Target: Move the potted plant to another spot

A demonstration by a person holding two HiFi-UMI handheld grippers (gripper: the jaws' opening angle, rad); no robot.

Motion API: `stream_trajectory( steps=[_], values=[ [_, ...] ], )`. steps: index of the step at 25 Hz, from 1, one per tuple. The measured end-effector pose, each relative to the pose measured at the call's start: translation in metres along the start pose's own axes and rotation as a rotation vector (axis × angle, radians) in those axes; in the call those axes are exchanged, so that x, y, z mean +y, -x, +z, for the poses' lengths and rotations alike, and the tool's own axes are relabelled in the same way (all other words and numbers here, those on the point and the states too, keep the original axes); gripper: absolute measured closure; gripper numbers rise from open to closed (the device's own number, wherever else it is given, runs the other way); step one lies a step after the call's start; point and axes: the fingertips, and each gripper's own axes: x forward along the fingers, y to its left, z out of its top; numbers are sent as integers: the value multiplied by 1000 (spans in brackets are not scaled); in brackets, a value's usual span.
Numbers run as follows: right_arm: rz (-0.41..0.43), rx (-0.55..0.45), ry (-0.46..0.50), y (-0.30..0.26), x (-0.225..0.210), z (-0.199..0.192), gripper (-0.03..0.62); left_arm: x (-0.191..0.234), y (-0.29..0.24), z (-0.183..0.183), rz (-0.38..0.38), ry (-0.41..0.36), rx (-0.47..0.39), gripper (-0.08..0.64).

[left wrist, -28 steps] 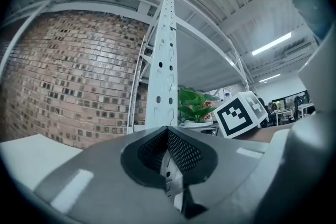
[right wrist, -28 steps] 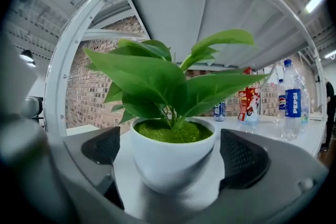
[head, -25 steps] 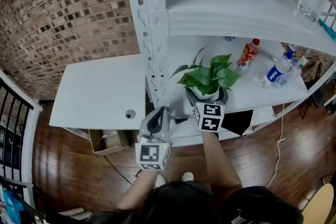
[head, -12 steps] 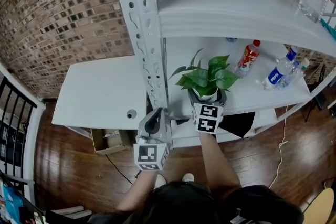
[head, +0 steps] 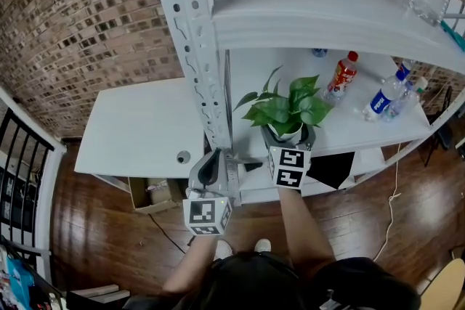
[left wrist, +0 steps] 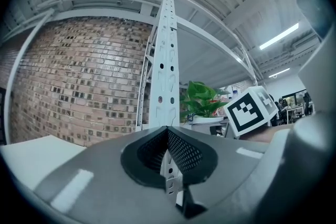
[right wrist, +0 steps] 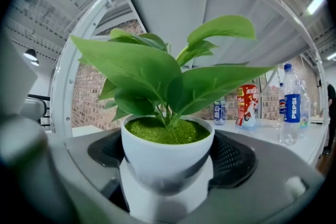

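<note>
Your right gripper (head: 288, 136) clamps potted plant (right wrist: 167, 157) by white pot; left gripper (left wrist: 168, 137) closed, empty. Rounded pot can slip if you tilt; leaves can catch shelf post (head: 190, 47).

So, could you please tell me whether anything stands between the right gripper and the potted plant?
Nothing visible does. The potted plant sits directly between the right gripper's jaws, with the pads pressing on both sides of its white pot.

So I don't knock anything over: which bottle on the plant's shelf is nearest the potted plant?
The red-labelled bottle, just right of the potted plant; the blue-labelled bottles all stand farther off.
</note>
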Motion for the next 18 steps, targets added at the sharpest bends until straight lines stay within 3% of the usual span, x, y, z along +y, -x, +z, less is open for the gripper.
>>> stream_trajectory(
  steps=[9, 18],
  values=[
    [27, -16, 12, 61, -3, -5, 115, 0, 15, -9, 43, -6, 17, 551],
    [-76, 33, 34, 131, 13, -25, 115, 26, 23, -22, -81, 6, 28, 551]
  ],
)
